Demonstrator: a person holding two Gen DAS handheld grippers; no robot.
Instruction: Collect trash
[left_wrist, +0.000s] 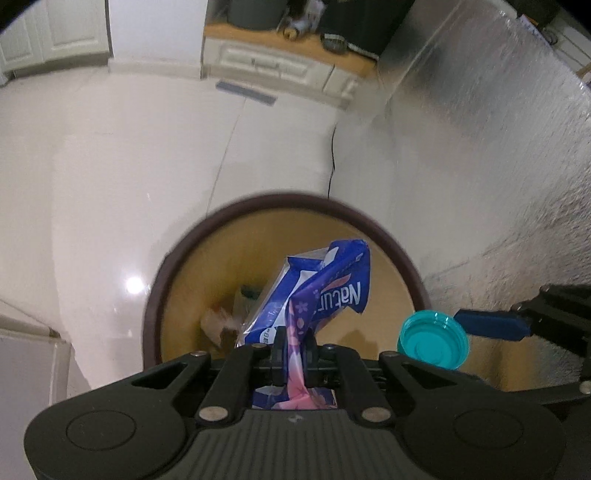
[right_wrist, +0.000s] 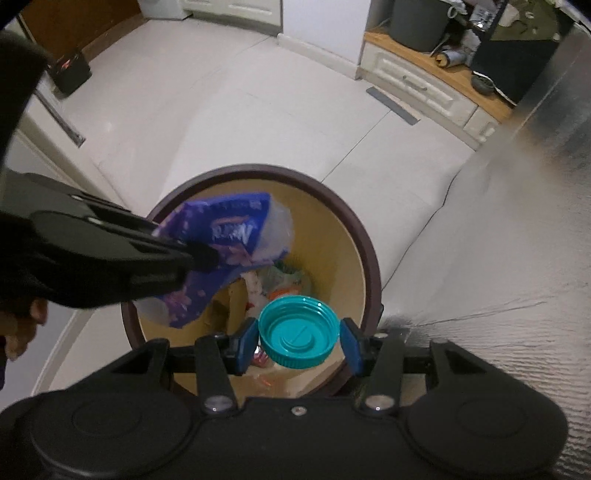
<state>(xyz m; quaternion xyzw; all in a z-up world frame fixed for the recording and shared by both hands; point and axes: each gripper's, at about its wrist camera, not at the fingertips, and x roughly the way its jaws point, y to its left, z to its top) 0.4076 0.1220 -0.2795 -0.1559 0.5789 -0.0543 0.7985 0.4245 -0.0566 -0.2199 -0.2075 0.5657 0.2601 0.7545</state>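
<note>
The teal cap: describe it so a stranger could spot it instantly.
Find the round brown-rimmed bin on the pale floor. Over its near edge, the right hand-held gripper has blue pads on either side of the teal cap: small, ridged, hollow side up, unlike the crumpled purple wrapper beside it.
</note>
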